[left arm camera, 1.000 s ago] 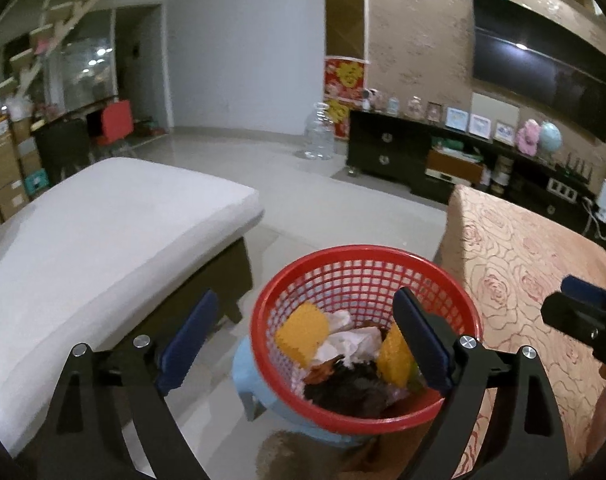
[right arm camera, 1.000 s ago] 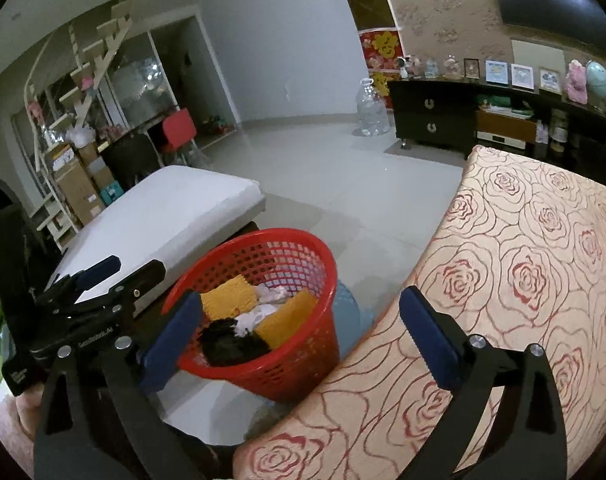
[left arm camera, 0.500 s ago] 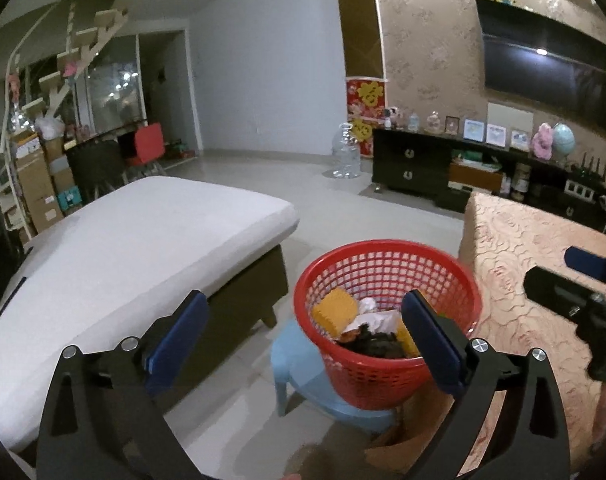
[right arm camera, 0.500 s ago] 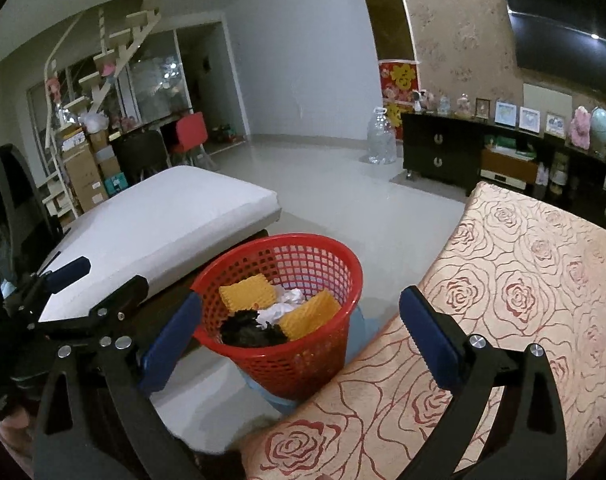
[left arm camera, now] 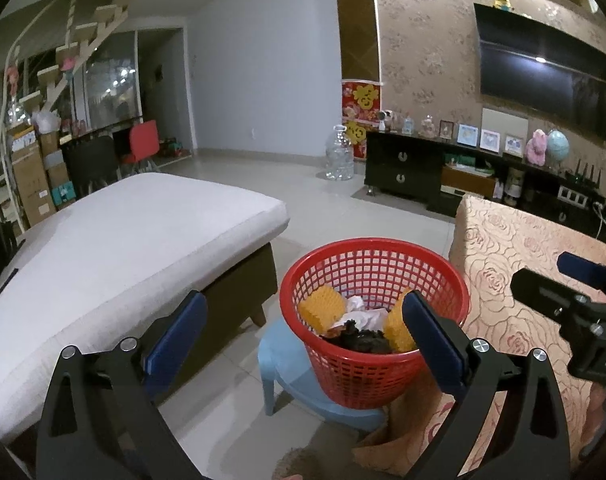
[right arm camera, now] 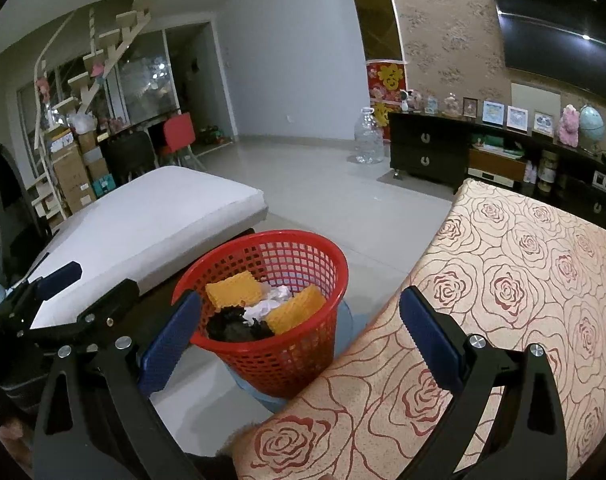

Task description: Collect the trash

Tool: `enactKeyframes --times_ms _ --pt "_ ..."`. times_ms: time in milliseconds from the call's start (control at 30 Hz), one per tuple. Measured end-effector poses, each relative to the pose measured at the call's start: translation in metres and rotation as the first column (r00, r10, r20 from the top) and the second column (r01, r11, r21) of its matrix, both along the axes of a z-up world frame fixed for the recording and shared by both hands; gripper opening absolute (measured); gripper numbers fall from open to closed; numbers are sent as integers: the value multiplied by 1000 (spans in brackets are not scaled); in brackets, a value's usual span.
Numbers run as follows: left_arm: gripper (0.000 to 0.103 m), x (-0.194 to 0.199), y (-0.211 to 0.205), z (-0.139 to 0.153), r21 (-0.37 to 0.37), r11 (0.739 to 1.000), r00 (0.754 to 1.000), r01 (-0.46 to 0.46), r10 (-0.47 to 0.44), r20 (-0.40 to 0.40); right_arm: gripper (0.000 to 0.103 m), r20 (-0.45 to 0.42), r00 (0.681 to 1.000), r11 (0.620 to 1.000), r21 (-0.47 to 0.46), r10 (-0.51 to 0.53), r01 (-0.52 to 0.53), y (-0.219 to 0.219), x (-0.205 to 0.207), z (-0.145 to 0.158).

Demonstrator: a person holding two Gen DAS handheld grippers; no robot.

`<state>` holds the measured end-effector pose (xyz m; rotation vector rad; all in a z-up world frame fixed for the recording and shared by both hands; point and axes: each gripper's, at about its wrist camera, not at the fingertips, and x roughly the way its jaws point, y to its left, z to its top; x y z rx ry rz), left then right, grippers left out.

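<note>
tiled floor (left arm camera: pixel 323 208) around a rose-patterned table (right arm camera: pixel 523 280), stool (left arm camera: pixel 287 360) apparently blue

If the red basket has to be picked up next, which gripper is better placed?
Left, probably. In its own view the left gripper is open and the red basket sits almost straight ahead. The right gripper, also open, has the basket off to its left and hangs partly over the rose-patterned cloth.
</note>
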<state>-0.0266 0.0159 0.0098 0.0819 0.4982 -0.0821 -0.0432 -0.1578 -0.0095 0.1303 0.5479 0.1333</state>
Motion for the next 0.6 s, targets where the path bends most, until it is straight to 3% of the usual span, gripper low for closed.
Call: enactKeyframes --times_ms 600 --pt "95 -3 -9 1 8 1000 1000 12 -12 9 96 4 1000 1000 0 -2 2 -3 -3 2"
